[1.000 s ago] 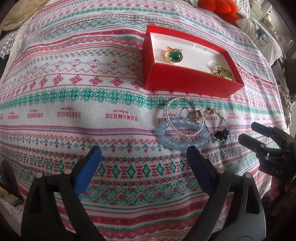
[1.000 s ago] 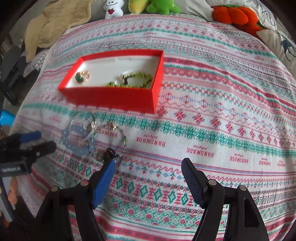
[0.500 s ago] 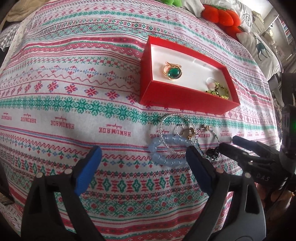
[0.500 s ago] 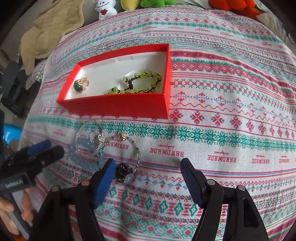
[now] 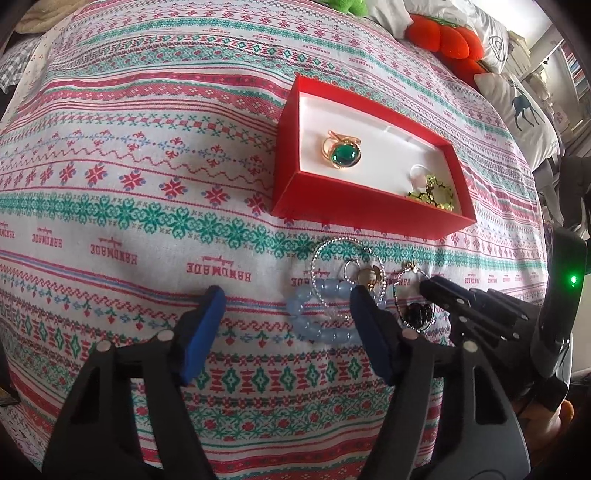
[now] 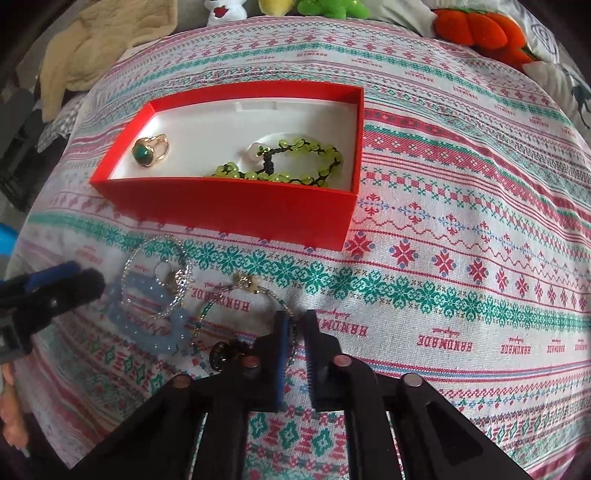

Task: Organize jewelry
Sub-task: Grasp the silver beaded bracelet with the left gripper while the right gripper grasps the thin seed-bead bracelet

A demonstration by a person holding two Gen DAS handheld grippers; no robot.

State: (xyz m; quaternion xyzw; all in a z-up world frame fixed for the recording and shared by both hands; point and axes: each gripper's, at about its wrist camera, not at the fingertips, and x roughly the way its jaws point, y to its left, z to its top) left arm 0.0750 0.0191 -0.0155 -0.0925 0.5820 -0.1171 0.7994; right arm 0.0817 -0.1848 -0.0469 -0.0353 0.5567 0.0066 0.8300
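A red box (image 5: pixel 354 206) (image 6: pixel 236 210) on the patterned cloth holds a gold ring with a green stone (image 5: pixel 341 153) (image 6: pixel 149 150) and a green bead bracelet (image 6: pixel 295 162) (image 5: pixel 434 192). In front of it lie a pale blue bead bracelet (image 5: pixel 317 314) (image 6: pixel 147 321), a silver chain hoop (image 5: pixel 347 266) (image 6: pixel 159 277) and a thin beaded chain with a dark pendant (image 6: pixel 221 350) (image 5: pixel 415 312). My right gripper (image 6: pixel 295 328) (image 5: pixel 436 291) has nearly closed on the thin chain. My left gripper (image 5: pixel 286 306) (image 6: pixel 66 280) is open beside the blue bracelet.
The cloth covers a bed. Plush toys, an orange one (image 5: pixel 450 40) (image 6: pixel 476 27) and a green one (image 6: pixel 332 7), lie at the far edge. A beige blanket (image 6: pixel 92 44) is at far left. A deer-print pillow (image 5: pixel 521 107) is at right.
My right gripper moved forward over the thin chain and its jaws closed from wide open to a narrow gap. My left gripper shifted slightly toward the jewelry pile, still open.
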